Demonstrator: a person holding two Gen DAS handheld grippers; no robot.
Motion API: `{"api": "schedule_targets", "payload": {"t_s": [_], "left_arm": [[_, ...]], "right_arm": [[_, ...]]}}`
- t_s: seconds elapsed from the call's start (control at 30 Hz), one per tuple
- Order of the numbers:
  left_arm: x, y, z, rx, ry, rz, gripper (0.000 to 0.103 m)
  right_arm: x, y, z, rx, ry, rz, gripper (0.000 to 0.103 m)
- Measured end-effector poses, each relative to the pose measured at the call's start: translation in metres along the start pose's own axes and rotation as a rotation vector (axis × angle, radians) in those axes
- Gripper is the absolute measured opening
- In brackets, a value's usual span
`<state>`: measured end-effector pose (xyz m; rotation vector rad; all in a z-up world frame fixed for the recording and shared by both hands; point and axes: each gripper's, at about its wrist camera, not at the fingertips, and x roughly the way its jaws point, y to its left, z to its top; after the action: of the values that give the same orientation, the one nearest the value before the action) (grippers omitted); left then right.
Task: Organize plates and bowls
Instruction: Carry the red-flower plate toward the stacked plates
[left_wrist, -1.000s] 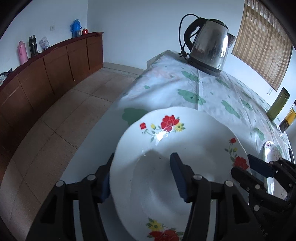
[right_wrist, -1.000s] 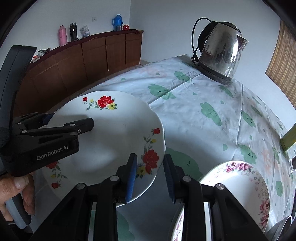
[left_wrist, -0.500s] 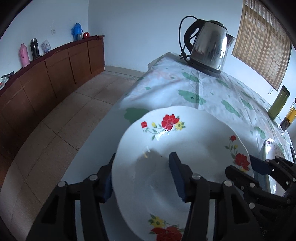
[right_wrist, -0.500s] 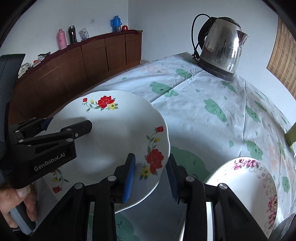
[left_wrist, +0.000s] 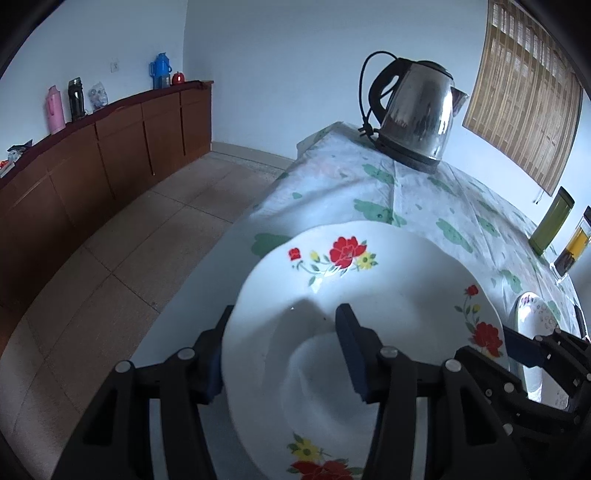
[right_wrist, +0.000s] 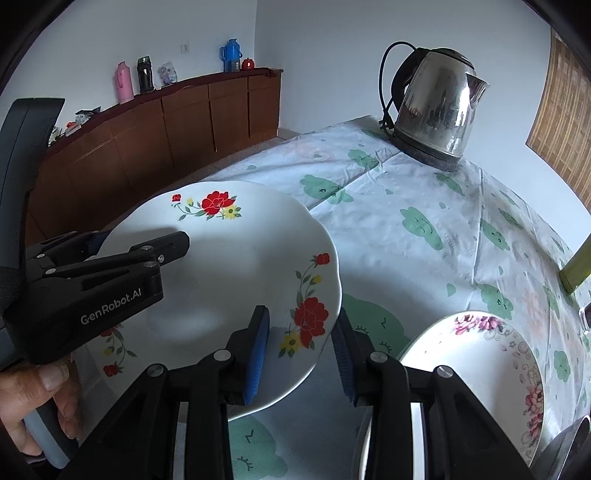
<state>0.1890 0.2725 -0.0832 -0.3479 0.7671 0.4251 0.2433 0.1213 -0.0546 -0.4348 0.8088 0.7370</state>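
Red-flower plate: the white plate with red and yellow flowers (right_wrist: 236, 273) sits at the near left corner of the table (right_wrist: 424, 206), its left rim out past the table edge; its well holds nothing.
Pink-flower plate: a second plate with pink blooms and grey scrollwork (right_wrist: 491, 354) lies to the right of the first, near but apart from it, also with nothing in it.
Left gripper: the left gripper (left_wrist: 284, 354) straddles the left rim of the red-flower plate, one blue pad outside the edge and the other over the well; whether the pads press the china I cannot tell.
Right gripper: the right gripper (right_wrist: 301, 354) has the plate's right rim between its blue pads, the jaws apart with a gap showing beside the rim, so no firm clamp.
Hand pose: a hand (right_wrist: 33, 398) wraps the left gripper's handle at the near left, thumb on top; both tools point down and forward over the plate.
Kettle: a steel kettle (right_wrist: 439, 107) stands on its base at the far end of the table.
Glass vessels: a green container (left_wrist: 550, 225) and a glass of amber liquid (left_wrist: 574, 247) stand at the far right edge.
Sideboard: a brown cabinet (left_wrist: 92, 162) runs along the left wall with flasks on top.
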Motion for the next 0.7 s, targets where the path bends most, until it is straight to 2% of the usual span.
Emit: {"api": "schedule_targets", "payload": {"t_s": [0.23, 0.37, 0.7], "left_arm": [[-0.012, -0.002, 0.004, -0.013, -0.047, -0.044, 0.052], [-0.02, -0.011, 0.003, 0.016, -0.071, -0.064, 0.052], [-0.025, -0.035, -0.001, 0.073, -0.078, -0.134, 0.052]], "right_arm": [[-0.02, 0.001, -0.003, 0.001, -0.029, -0.013, 0.037], [-0.035, -0.003, -0.011, 0.017, -0.053, -0.018, 0.037], [-0.063, -0.016, -0.03, 0.044, -0.086, -0.019, 0.037]]}}
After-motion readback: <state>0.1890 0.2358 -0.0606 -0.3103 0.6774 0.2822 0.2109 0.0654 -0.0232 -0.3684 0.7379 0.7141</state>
